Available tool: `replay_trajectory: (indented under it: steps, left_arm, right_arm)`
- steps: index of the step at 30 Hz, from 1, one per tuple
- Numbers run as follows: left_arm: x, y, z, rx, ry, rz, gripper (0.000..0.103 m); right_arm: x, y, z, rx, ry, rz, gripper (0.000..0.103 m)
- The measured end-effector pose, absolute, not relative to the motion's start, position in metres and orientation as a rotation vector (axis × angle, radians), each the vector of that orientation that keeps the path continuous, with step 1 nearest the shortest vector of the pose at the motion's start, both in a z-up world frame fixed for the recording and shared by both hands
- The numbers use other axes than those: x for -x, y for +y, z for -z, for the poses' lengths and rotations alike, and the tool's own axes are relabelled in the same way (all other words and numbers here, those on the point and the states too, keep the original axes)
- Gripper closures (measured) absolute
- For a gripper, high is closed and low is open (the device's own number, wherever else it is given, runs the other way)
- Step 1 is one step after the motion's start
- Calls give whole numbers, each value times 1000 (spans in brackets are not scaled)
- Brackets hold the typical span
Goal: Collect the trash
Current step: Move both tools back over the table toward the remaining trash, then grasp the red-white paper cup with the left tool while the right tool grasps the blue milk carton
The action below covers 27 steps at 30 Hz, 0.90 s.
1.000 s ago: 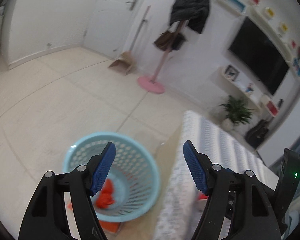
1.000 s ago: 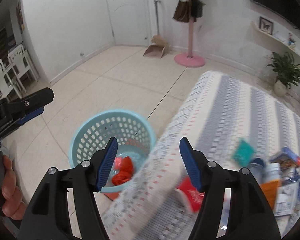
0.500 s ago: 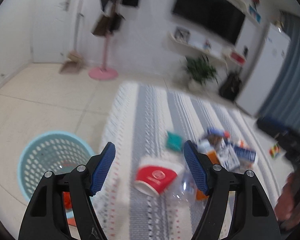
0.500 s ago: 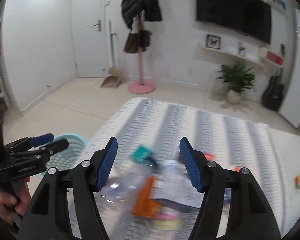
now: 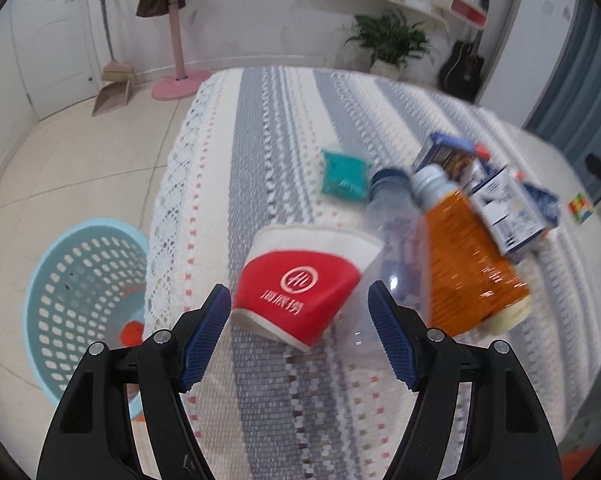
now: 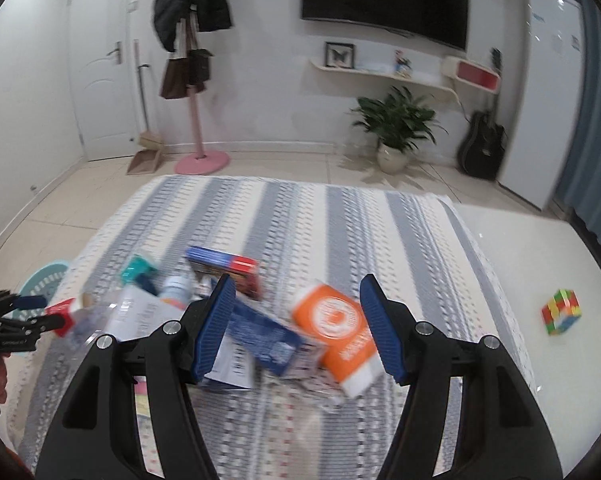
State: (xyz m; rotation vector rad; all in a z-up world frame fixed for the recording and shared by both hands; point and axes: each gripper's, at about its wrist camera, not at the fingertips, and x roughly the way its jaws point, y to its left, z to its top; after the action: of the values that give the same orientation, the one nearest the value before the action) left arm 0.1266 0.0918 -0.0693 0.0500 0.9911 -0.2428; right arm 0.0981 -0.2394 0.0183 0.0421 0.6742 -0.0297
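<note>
Red paper cup (image 5: 300,292) lies on its side on the striped tablecloth (image 5: 268,128), framed by the wide-open, empty left gripper (image 5: 298,334) — probably the next pick; the blue basket (image 5: 80,300) waits on the floor beside. An orange bottle (image 5: 466,264) crowds its right.

From the right wrist, the right gripper (image 6: 298,324) — wide open, empty — frames an orange packet (image 6: 340,332) beside a blue box (image 6: 266,334).
</note>
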Motion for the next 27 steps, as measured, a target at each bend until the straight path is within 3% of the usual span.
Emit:
replay_trajectory:
  steps: [16, 27]
  left_arm:
    - [-142, 83, 87, -66, 1029, 216, 36]
    - [-144, 85, 88, -41, 1012, 217, 38]
  right_arm:
    - [-123, -308, 42, -123, 802, 144, 41]
    - [-154, -323, 83, -199, 904, 62, 21]
